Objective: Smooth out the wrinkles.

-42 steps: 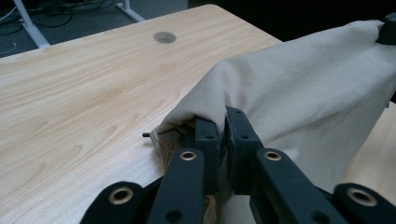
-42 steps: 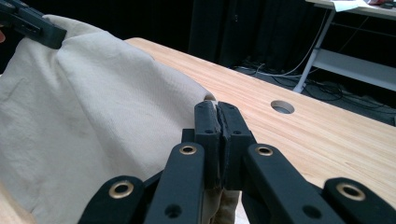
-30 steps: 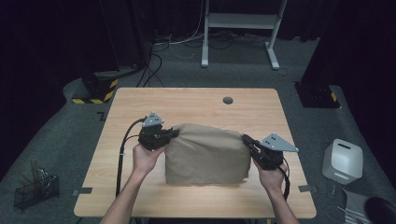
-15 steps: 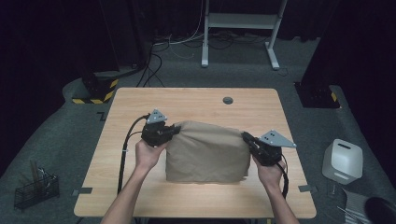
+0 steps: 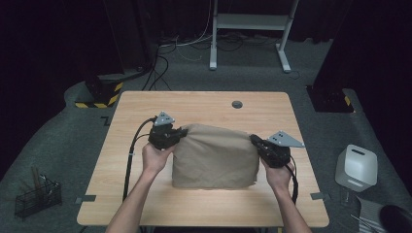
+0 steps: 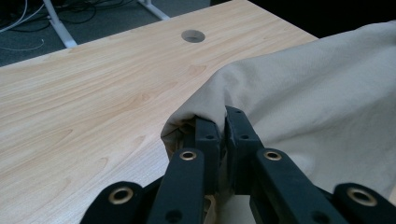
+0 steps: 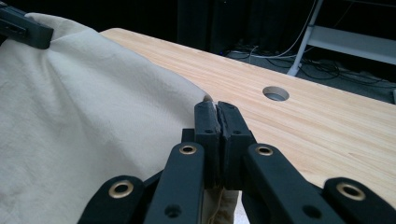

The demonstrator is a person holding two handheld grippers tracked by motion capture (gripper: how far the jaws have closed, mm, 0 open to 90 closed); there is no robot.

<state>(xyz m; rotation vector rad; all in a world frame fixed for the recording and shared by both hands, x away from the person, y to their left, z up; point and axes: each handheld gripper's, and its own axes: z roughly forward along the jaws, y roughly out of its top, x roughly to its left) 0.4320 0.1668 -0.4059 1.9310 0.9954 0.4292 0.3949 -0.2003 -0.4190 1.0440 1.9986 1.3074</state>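
Two far corners of the soft, light cloth (image 5: 215, 156) (limp, likely to sag) sat clamped in the left gripper (image 6: 223, 122) and right gripper (image 7: 215, 112).

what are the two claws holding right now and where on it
Both hold the beige cloth: the left claw is pinched on its far left corner, the right claw on its far right corner.
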